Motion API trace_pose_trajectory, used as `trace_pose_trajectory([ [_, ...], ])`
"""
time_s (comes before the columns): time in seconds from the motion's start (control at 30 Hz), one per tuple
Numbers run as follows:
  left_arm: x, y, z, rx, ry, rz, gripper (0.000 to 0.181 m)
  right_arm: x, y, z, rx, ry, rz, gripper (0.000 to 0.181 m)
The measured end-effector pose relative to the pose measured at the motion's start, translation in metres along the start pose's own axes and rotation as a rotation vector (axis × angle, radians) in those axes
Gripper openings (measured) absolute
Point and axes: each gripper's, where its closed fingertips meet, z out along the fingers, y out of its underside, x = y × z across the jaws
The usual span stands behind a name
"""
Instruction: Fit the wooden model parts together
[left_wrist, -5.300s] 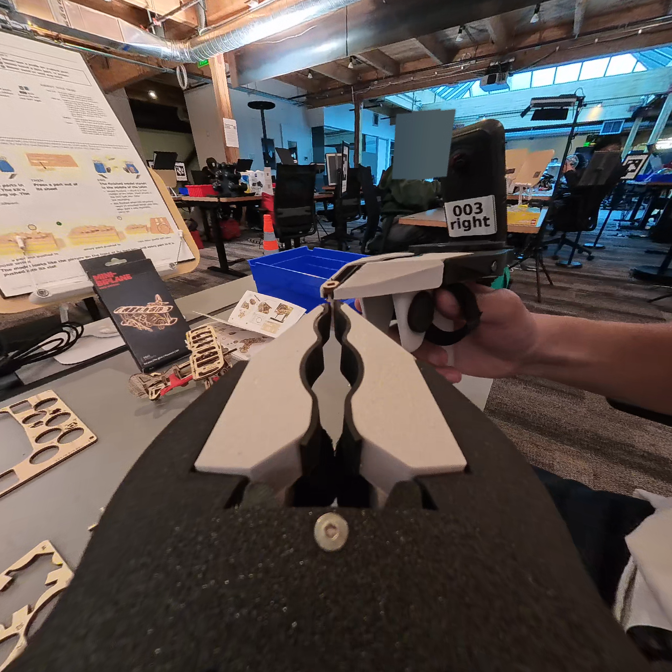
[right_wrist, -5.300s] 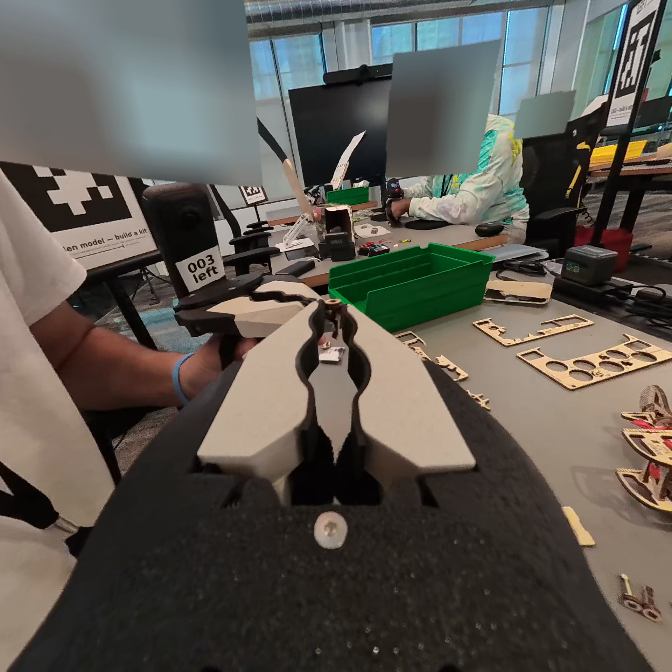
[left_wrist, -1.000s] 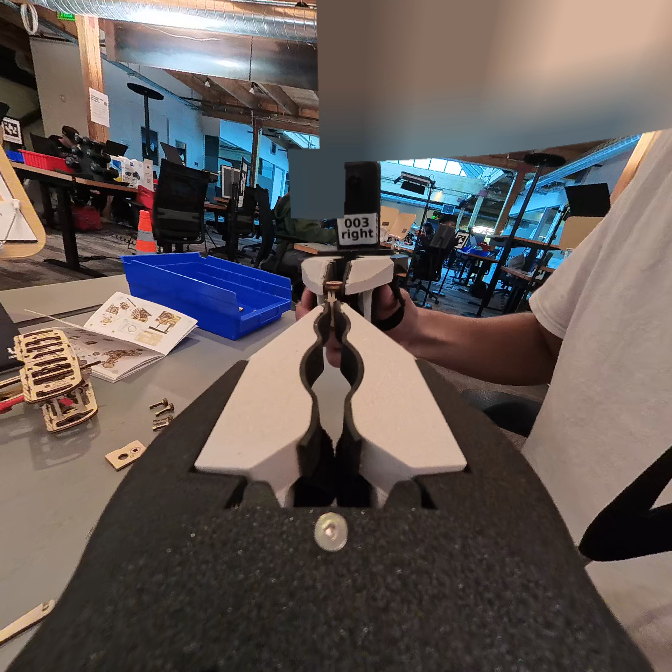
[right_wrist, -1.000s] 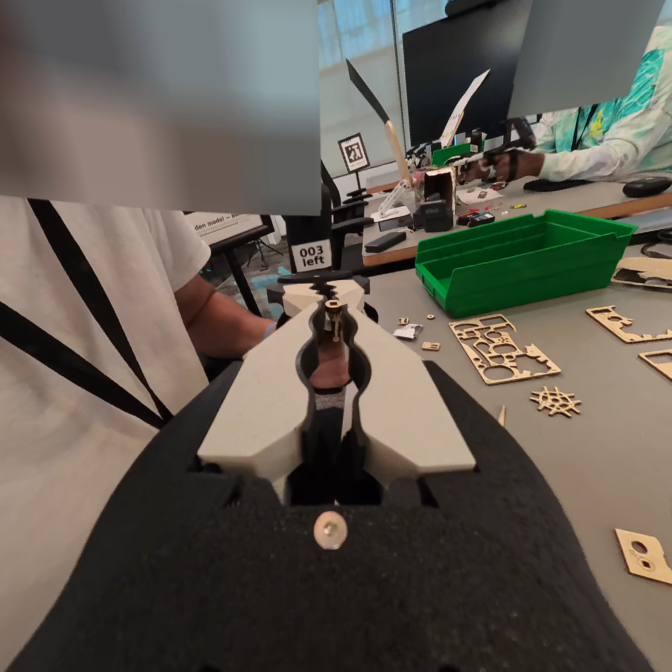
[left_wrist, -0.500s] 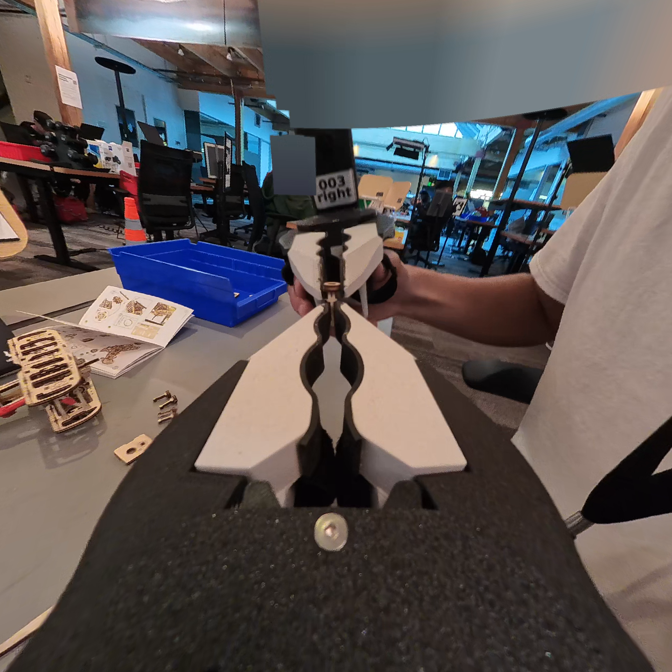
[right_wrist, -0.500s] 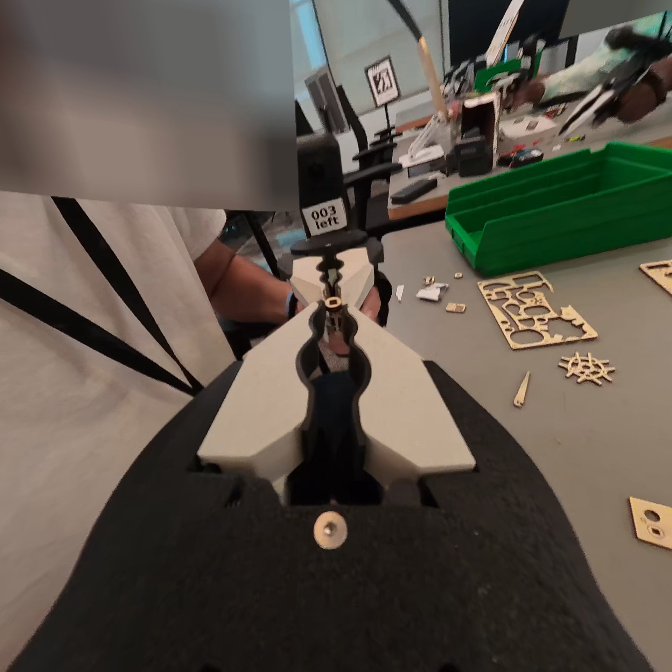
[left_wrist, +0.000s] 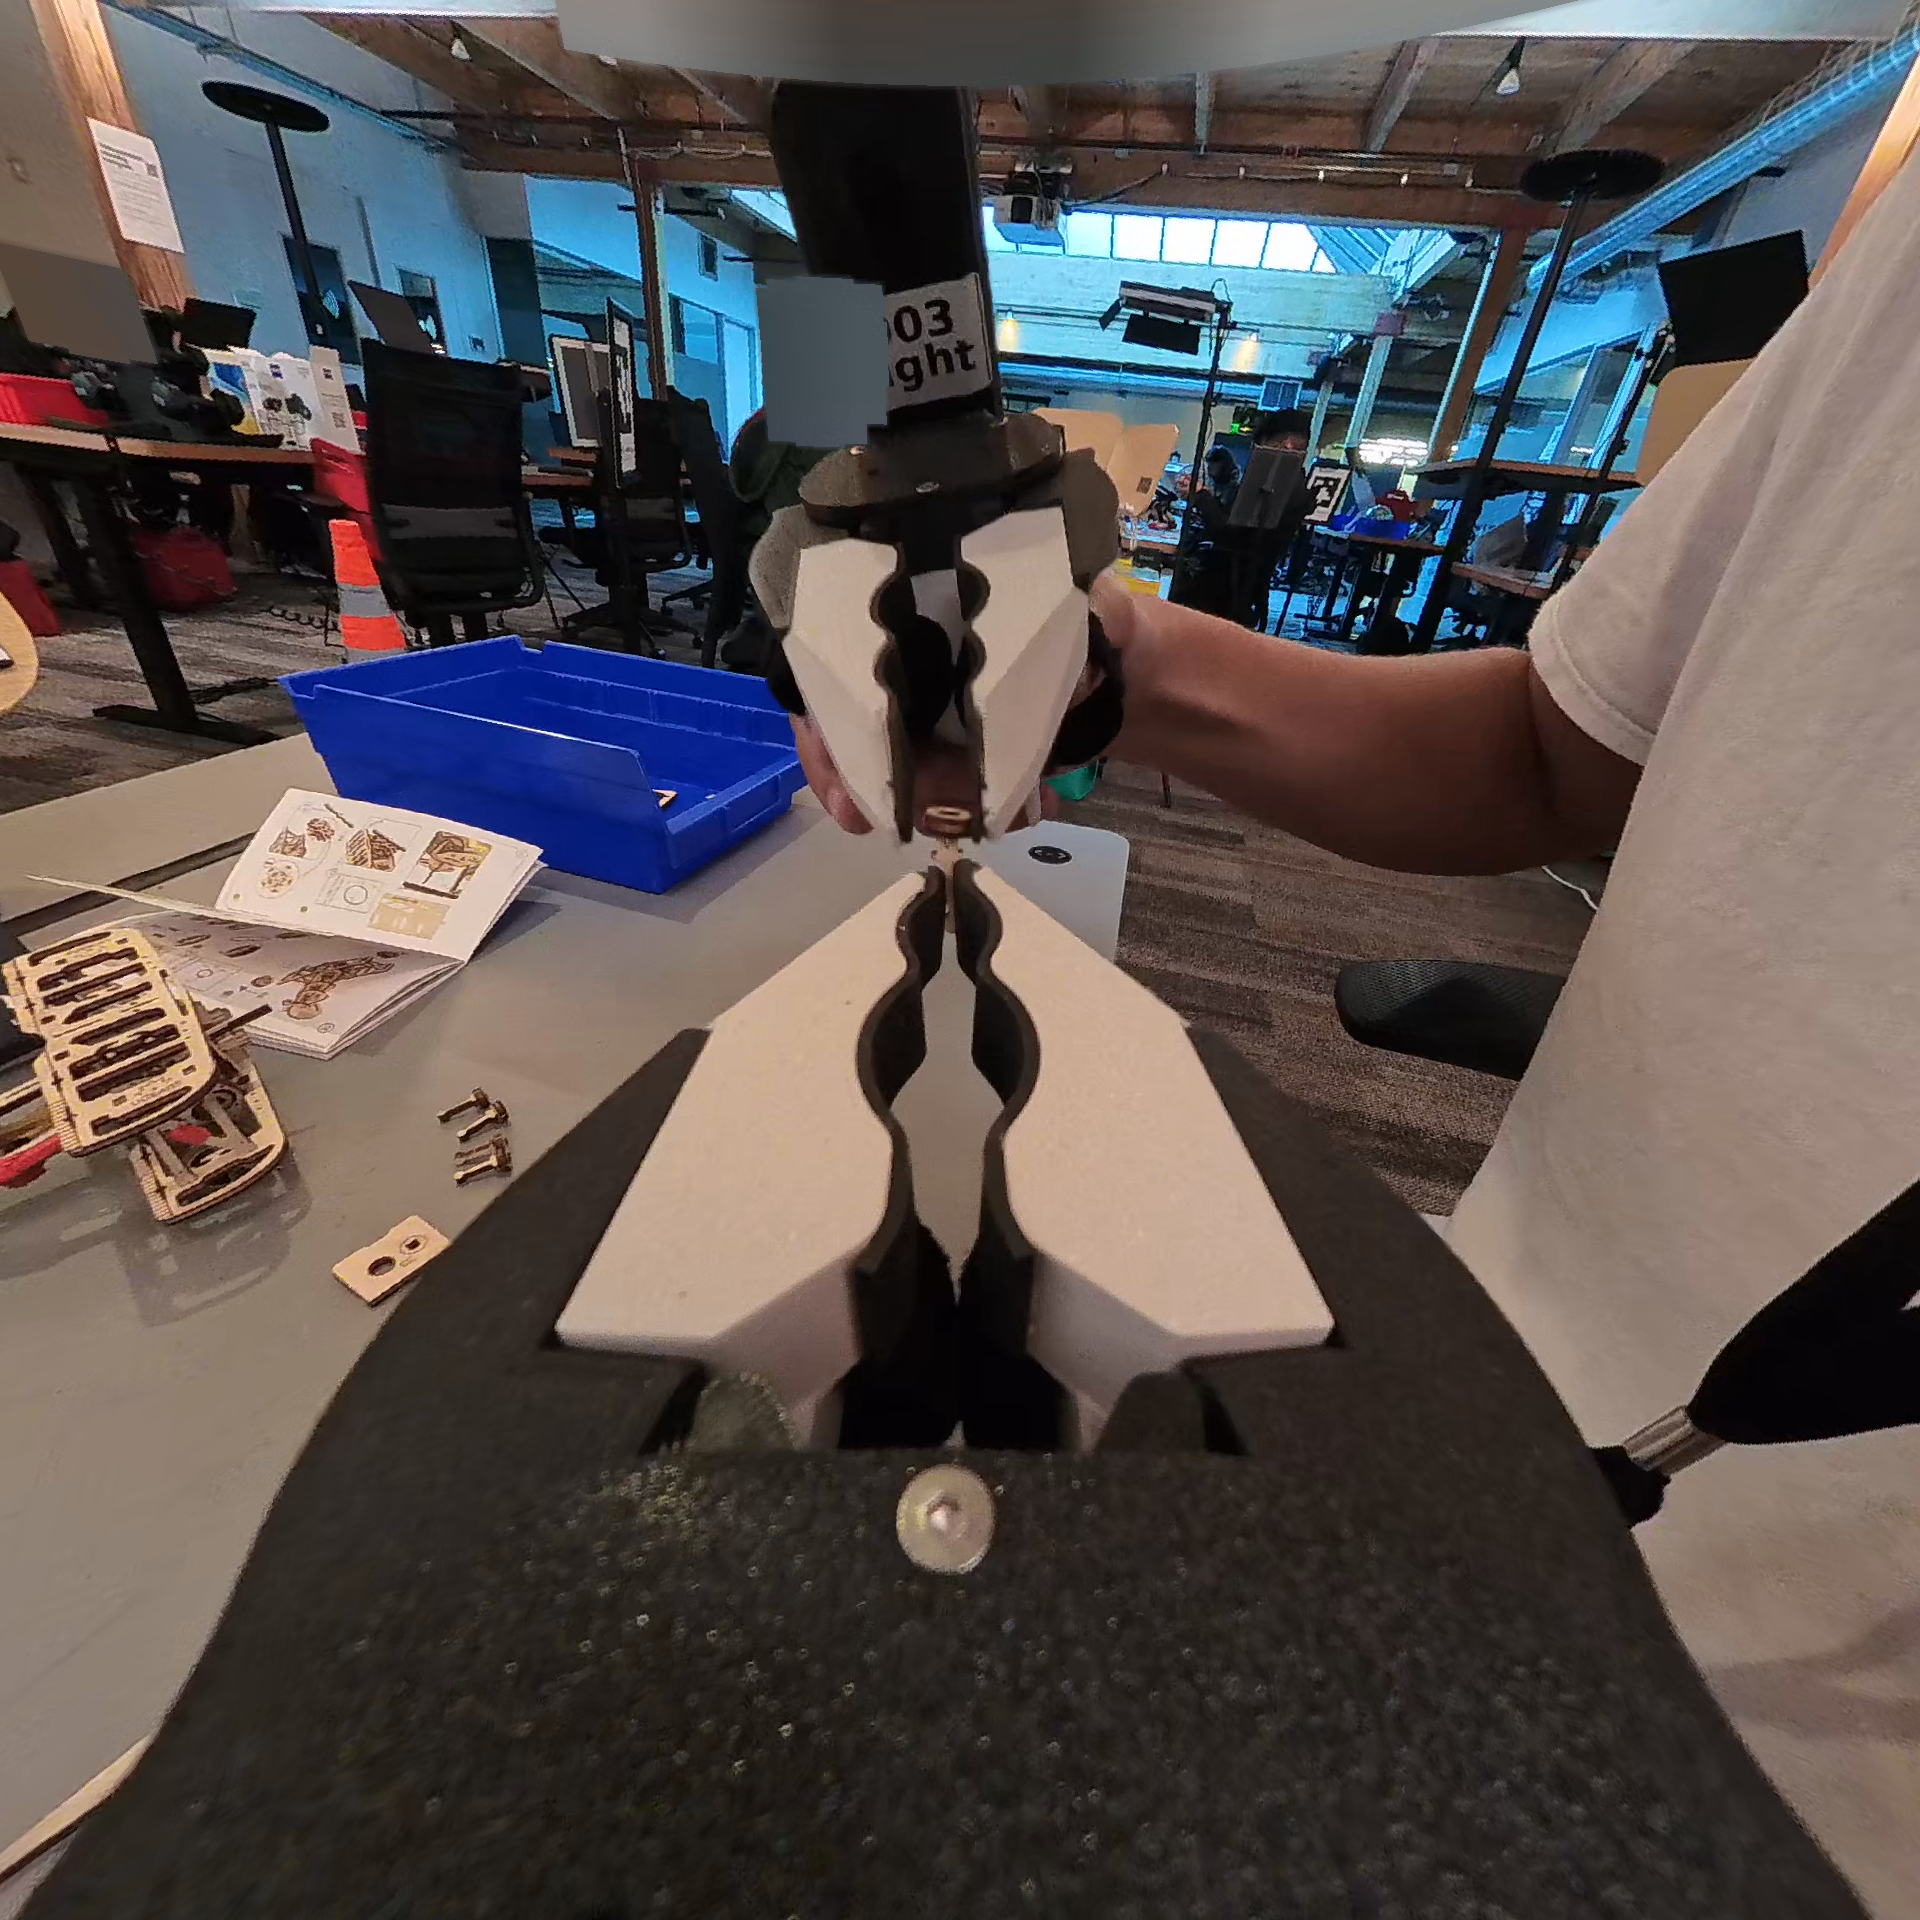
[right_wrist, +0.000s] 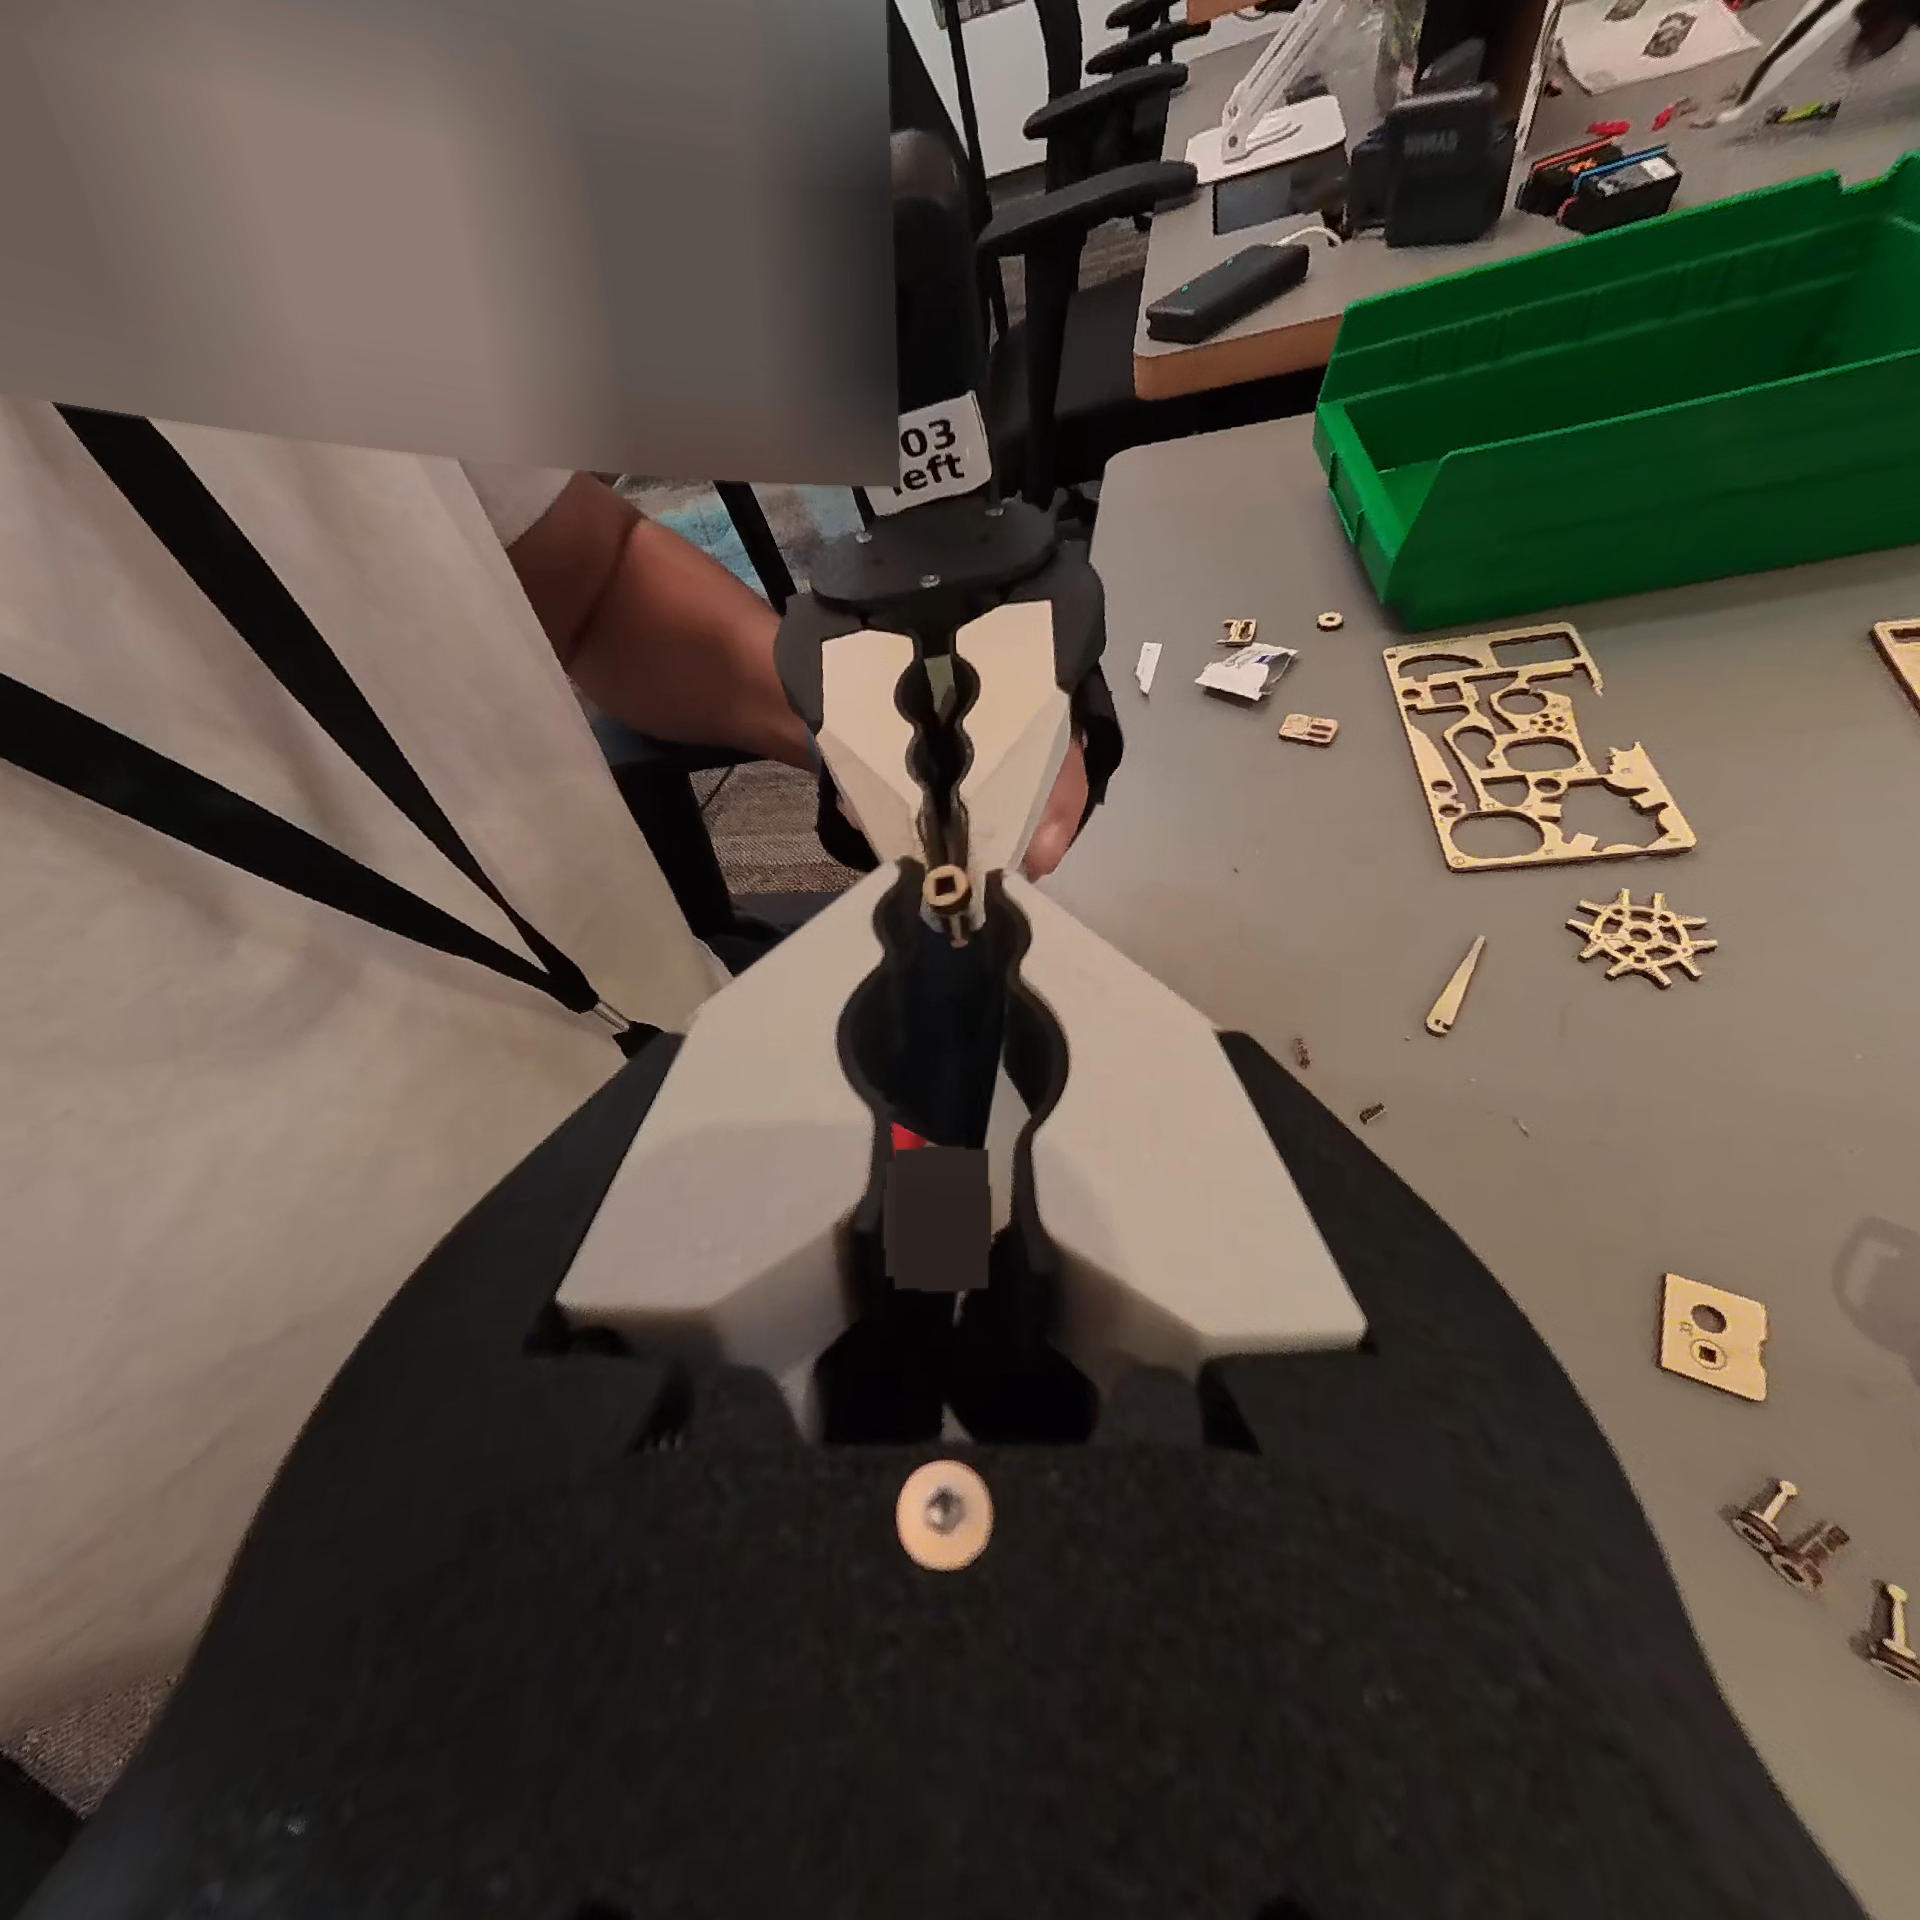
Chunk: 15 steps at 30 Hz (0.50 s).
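My left gripper is shut on a thin wooden pin that sticks out of its tips. My right gripper is shut on a small round wooden ring with a square hole. The two grippers point at each other tip to tip, held in the air off the table's edge. In the left wrist view the right gripper points down at the pin, with the ring just above it. In the right wrist view the left gripper sits right behind the ring. Whether the pin has entered the hole is hidden.
On the grey table lie a blue bin, a booklet, a partly built wooden plane, loose pegs and a small plate. A green bin, a cut-out sheet and a wheel part lie there too. Less than 4 cm separates the two grippers' tips.
The two grippers have drawn much closer, now tip to tip, and both have tilted down. Each has stayed shut on its small part.
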Motion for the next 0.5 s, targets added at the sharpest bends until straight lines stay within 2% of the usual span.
trace_pose_trajectory([
  [0.37,0.001,0.0,0.001,0.006,0.008,-0.015,0.0,-0.001,-0.001,0.0,0.014,-0.02,0.018,0.013],
  [0.5,0.0,-0.001,0.0,0.01,0.005,-0.018,0.0,-0.004,-0.012,-0.004,0.096,-0.05,0.051,0.025],
])
